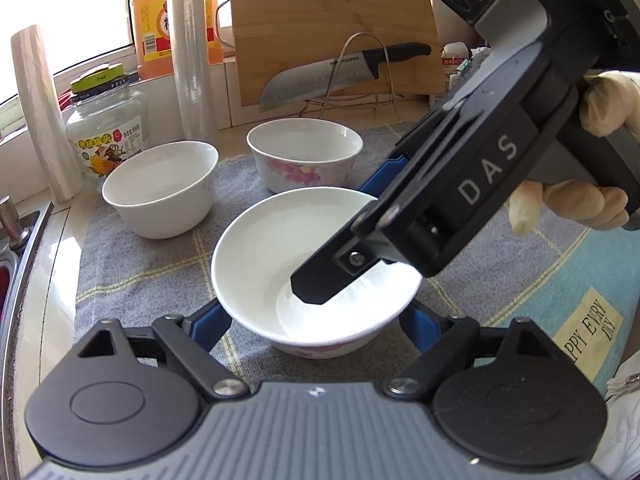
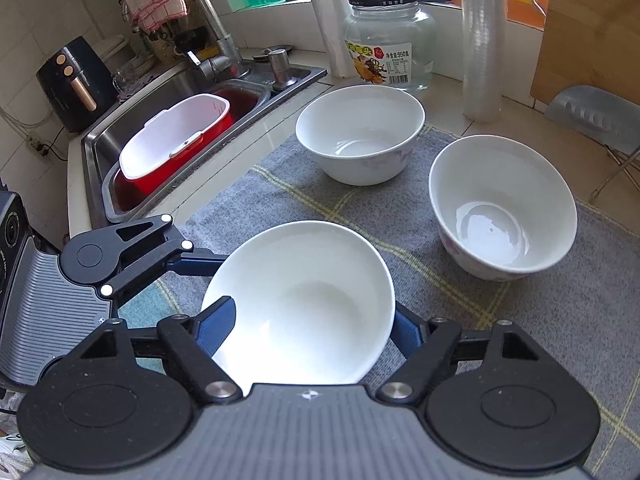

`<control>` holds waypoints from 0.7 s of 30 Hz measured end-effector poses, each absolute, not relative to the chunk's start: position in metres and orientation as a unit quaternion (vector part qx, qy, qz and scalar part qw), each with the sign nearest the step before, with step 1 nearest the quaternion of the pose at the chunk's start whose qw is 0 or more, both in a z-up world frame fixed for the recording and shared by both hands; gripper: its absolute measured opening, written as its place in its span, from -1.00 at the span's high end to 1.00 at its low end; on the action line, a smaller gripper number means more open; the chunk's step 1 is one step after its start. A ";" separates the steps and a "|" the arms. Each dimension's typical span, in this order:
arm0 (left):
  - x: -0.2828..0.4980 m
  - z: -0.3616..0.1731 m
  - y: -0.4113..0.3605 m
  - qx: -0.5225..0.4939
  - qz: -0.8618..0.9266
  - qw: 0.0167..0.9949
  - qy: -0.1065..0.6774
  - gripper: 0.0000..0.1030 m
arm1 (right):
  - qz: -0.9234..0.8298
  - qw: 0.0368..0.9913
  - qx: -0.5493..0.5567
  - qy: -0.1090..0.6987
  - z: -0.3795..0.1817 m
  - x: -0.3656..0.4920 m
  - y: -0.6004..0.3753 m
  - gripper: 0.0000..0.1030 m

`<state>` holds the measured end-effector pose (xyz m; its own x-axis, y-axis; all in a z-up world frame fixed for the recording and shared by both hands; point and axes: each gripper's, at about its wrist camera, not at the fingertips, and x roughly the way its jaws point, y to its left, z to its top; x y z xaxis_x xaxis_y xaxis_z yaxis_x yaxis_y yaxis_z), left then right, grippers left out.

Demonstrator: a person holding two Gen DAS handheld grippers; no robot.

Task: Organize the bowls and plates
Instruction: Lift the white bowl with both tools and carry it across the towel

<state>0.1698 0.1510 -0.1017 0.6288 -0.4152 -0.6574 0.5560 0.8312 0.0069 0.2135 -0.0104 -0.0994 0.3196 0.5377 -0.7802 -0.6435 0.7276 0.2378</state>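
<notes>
Nothing is stacked yet; three bowls sit apart on the grey woven mat (image 2: 280, 196). The near bowl (image 2: 304, 304), smooth glazed white and round, lies low centre; my right gripper (image 2: 316, 320) pinches its rim, one finger inside; my left gripper (image 1: 320, 328) straddles it, whether pressing I cannot tell. The plain bowl (image 2: 360, 132) and floral bowl (image 2: 504, 208) wait above.

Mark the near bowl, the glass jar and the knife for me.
near bowl (image 2: 320, 300): right wrist view, on its white inside, a little above centre.
glass jar (image 2: 390, 36): right wrist view, on the clear wall above the label.
knife (image 1: 316, 76): left wrist view, on the middle of the blade.
</notes>
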 end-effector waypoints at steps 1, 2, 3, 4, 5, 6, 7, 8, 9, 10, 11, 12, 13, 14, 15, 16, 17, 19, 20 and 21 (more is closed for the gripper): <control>0.170 -0.101 0.151 0.105 -0.271 0.896 0.335 -0.74 | 0.364 0.811 -0.057 0.455 -0.099 0.213 -0.011 -0.66; 0.170 -0.100 0.150 0.106 -0.271 0.896 0.336 -0.74 | 0.363 0.811 -0.055 0.455 -0.098 0.212 -0.012 -0.66; 0.169 -0.099 0.150 0.107 -0.272 0.895 0.336 -0.74 | 0.362 0.812 -0.053 0.455 -0.098 0.212 -0.012 -0.66; 0.169 -0.098 0.149 0.109 -0.272 0.895 0.336 -0.74 | 0.361 0.813 -0.051 0.455 -0.097 0.211 -0.013 -0.66; 0.169 -0.097 0.149 0.111 -0.273 0.895 0.336 -0.74 | 0.361 0.813 -0.050 0.454 -0.096 0.210 -0.015 -0.66; 0.168 -0.096 0.148 0.112 -0.273 0.894 0.337 -0.74 | 0.361 0.813 -0.049 0.454 -0.095 0.209 -0.016 -0.66; 0.167 -0.094 0.146 0.114 -0.273 0.894 0.336 -0.74 | 0.360 0.814 -0.048 0.454 -0.094 0.208 -0.018 -0.66; 0.166 -0.093 0.145 0.116 -0.274 0.894 0.335 -0.74 | 0.359 0.814 -0.046 0.453 -0.093 0.207 -0.020 -0.66; 0.165 -0.092 0.143 0.117 -0.274 0.894 0.335 -0.74 | 0.360 0.815 -0.045 0.452 -0.092 0.205 -0.022 -0.66; 0.164 -0.090 0.141 0.118 -0.276 0.893 0.334 -0.74 | 0.359 0.816 -0.044 0.451 -0.092 0.204 -0.025 -0.66; 0.163 -0.089 0.139 0.119 -0.277 0.893 0.333 -0.74 | 0.358 0.817 -0.043 0.451 -0.091 0.202 -0.028 -0.66; 0.161 -0.087 0.136 0.120 -0.278 0.893 0.332 -0.74 | 0.358 0.817 -0.043 0.449 -0.090 0.200 -0.032 -0.66; 0.160 -0.086 0.133 0.124 -0.279 0.893 0.332 -0.74 | 0.359 0.817 -0.043 0.449 -0.090 0.199 -0.035 -0.66; 0.159 -0.085 0.130 0.126 -0.279 0.892 0.332 -0.74 | 0.359 0.818 -0.041 0.448 -0.089 0.197 -0.039 -0.66; 0.157 -0.084 0.126 0.128 -0.279 0.892 0.331 -0.74 | 0.358 0.819 -0.038 0.447 -0.088 0.196 -0.043 -0.66; 0.156 -0.083 0.123 0.128 -0.280 0.892 0.331 -0.74 | 0.358 0.820 -0.037 0.446 -0.087 0.194 -0.047 -0.66; 0.155 -0.082 0.120 0.128 -0.282 0.892 0.330 -0.74 | 0.356 0.821 -0.036 0.445 -0.086 0.193 -0.052 -0.66; 0.153 -0.081 0.111 0.128 -0.288 0.890 0.330 -0.74 | 0.351 0.824 -0.032 0.443 -0.085 0.189 -0.062 -0.66; 0.152 -0.080 0.107 0.129 -0.290 0.889 0.329 -0.74 | 0.349 0.825 -0.030 0.443 -0.084 0.187 -0.067 -0.66; 0.151 -0.080 0.102 0.130 -0.293 0.889 0.328 -0.74 | 0.346 0.827 -0.029 0.443 -0.083 0.185 -0.072 -0.66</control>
